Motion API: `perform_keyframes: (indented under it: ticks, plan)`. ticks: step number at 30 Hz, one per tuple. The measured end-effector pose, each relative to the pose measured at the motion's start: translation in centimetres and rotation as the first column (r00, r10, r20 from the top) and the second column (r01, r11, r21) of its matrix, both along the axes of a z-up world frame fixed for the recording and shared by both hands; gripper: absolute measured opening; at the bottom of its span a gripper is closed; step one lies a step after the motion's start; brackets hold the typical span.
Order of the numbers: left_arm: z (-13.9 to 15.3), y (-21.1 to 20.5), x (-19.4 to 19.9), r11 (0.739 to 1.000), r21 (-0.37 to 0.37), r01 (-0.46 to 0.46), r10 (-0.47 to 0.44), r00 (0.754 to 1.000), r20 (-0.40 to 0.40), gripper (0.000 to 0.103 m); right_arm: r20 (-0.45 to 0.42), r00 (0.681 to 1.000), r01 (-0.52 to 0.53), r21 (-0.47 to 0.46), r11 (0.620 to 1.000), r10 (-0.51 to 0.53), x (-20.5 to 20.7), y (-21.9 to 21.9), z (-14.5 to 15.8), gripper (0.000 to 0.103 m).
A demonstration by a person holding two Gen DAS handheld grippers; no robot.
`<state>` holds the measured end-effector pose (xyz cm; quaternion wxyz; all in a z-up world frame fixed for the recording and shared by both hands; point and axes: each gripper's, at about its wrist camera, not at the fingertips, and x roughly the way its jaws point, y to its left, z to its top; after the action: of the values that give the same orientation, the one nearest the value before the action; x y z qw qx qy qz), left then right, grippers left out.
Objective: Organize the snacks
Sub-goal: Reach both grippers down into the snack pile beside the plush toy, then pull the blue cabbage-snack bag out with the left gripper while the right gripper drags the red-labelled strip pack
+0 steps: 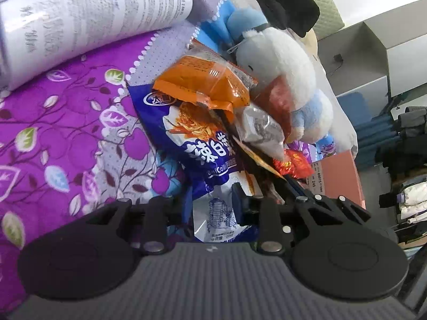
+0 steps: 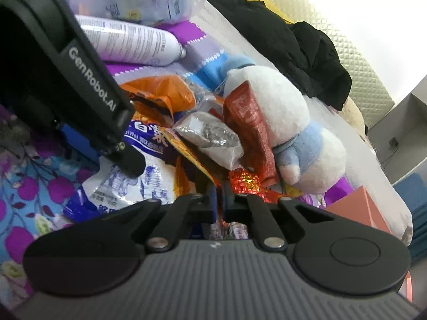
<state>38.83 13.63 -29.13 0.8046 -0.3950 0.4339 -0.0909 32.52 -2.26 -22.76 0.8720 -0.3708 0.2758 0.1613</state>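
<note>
At least 6 snack packets lie heaped on a purple floral bedspread [image 1: 66, 112], in the middle of both views. The largest is 1 blue-and-white packet [image 1: 202, 146] with big white Chinese characters, a round logo at its upper left and small Latin letters too blurred to read for sure. On its upper end sits 1 orange packet [image 1: 202, 80]; to the right of that lie 1 grey-and-clear packet [image 1: 263, 128] with a white label, 1 red packet [image 2: 250, 125] with fine print too small to read, leaning against the toy, 1 shiny red foil packet [image 1: 293, 162] and 1 yellow-orange packet [image 2: 186, 149] half buried under the others. 1 white and light-blue plush toy [image 1: 288, 77] lies against the right of the heap, 1 white spray can [image 1: 88, 18] covered in small printed text lies at the upper left, and 1 black garment [image 2: 288, 45] is bunched at the upper right. An orange-pink box [image 1: 339, 176] at the right edge carries a label with "245". The left gripper [image 1: 213, 205] is clamped on the lower end of the blue-and-white packet; in the right wrist view its side reads "GenRobot.AI". The right gripper [image 2: 218, 200] has its jaws almost together at the near edge of the heap, with what looks like a thin orange strip of wrapper between them.
</note>
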Motion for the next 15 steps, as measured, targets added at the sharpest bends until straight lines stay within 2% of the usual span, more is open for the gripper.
perform_keyframes:
  ticks: [7, 15]
  plan:
    - [2.1, 0.6, -3.4, 1.0, 0.011, -0.01, 0.01, 1.0, -0.013, 0.03, 0.0, 1.0, -0.02, 0.002, 1.0, 0.02, -3.0, -0.2, 2.3, 0.004]
    - [4.4, 0.7, -9.9, 0.999, 0.013, -0.04, 0.04, 0.999, -0.018, 0.028, -0.02, 0.999, -0.038, -0.009, 0.999, 0.038, -9.1, -0.9, 4.1, 0.004]
